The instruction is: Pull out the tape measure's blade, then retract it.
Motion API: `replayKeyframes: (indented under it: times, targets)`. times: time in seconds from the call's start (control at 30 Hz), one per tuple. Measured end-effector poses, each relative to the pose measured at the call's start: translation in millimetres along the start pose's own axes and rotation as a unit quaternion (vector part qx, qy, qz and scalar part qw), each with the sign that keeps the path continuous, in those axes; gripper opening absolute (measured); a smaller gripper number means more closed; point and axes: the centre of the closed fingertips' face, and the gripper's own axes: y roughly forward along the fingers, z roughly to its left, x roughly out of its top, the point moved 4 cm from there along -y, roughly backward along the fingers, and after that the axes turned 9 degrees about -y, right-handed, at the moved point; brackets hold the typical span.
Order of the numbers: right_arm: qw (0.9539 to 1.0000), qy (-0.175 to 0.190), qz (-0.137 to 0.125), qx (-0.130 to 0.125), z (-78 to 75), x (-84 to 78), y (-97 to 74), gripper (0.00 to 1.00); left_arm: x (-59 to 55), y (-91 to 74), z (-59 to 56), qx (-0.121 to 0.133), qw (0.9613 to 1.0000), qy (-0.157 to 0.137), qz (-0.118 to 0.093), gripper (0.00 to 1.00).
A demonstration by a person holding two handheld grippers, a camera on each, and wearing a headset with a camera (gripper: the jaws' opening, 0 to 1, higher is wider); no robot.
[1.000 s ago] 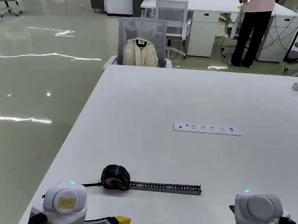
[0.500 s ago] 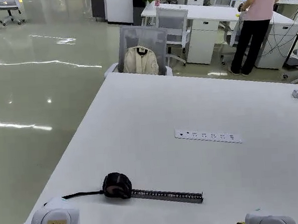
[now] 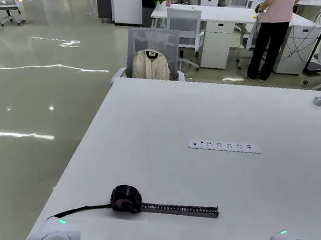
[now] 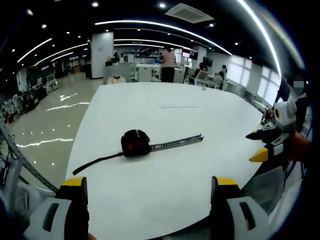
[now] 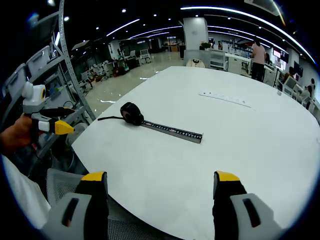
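Round black tape measure lies on big white table, dark blade pulled out flat (thin black strap trails other way). Left gripper and right gripper near table edge, well apart from it, jaws wide apart, holding nothing.

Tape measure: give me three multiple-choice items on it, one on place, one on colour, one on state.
1. The tape measure lies: A on the white table; B on a chair; C on the floor.
2. Its case is: A yellow; B red; C black.
3. Its blade is: A fully retracted; B pulled out, flat on the table; C gripped in tongs.
Key: 1A, it rests on the tabletop; 2C, the round case is black; 3B, it stretches from the case across the table.
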Motion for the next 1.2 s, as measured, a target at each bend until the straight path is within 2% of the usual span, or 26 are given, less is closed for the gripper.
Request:
replayKeyframes:
  times: [0.57, 0.7, 1.1, 1.2]
  targets:
    - [1.0000, 0.001, -0.001, -0.002, -6.1, 1.1, -0.6, 0.87, -1.6, 5.1, -9.6, 0.013, 0.9999, -0.011, -0.003, 1.00]
    - [1.0000, -0.001, 0.005, 0.003, -6.5, -1.6, 5.8, 0.87, -2.5, 14.6, -13.1, 0.022, 0.9995, -0.021, 0.001, 1.00]
    - [1.0000, -0.002, 0.006, 0.004, -6.0, -1.6, 7.3, 0.85, -2.5, 16.2, -13.0, 0.027, 0.9994, -0.021, 0.003, 0.99]
    - [1.0000, 0.001, 0.005, 0.003, -9.5, 2.3, 12.5, 0.85, -2.3, 20.0, -11.5, 0.035, 0.9991, -0.022, 0.003, 0.99]
